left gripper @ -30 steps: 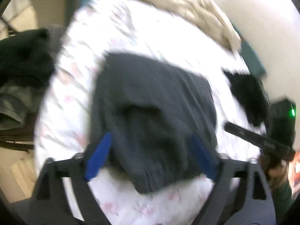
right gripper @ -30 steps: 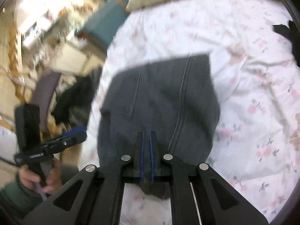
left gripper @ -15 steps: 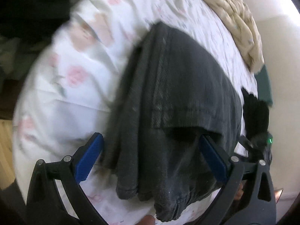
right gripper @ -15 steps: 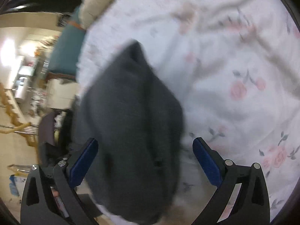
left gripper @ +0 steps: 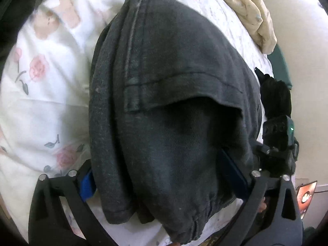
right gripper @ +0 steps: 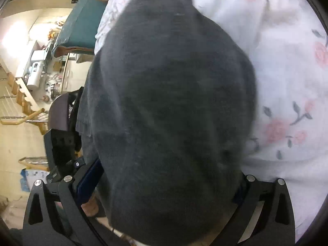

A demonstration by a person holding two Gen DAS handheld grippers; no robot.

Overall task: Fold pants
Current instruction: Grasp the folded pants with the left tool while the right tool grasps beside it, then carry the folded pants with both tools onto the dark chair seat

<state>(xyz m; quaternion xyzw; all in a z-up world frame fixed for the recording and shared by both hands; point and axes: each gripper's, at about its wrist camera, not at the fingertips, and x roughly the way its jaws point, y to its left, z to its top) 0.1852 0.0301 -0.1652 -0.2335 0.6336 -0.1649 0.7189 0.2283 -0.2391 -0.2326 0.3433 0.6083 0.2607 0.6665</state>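
Observation:
Dark grey pants (left gripper: 174,82), folded into a thick bundle, lie on a white floral bedsheet (left gripper: 41,112). My left gripper (left gripper: 157,170) straddles the near end of the bundle, jaws wide. Its blue pads (left gripper: 87,182) sit at the flanks, and cloth partly covers the right one. In the right wrist view the pants (right gripper: 174,82) fill the frame. My right gripper (right gripper: 167,176) has the bundle between its jaws, which are closing; one blue pad (right gripper: 90,180) shows at the left edge and the other is hidden under cloth. Each gripper shows in the other's view: right (left gripper: 280,143), left (right gripper: 59,149).
A beige comforter (left gripper: 252,14) is bunched at the far side of the bed. A black garment (left gripper: 276,98) lies at the right. Past the bed edge are a teal cushion (right gripper: 82,26), a chair (right gripper: 59,112) with dark clothes and a cluttered floor.
Both grippers have come down close over the pants, which now fill both views. The right gripper, shut a second ago, has spread wide around the bundle.

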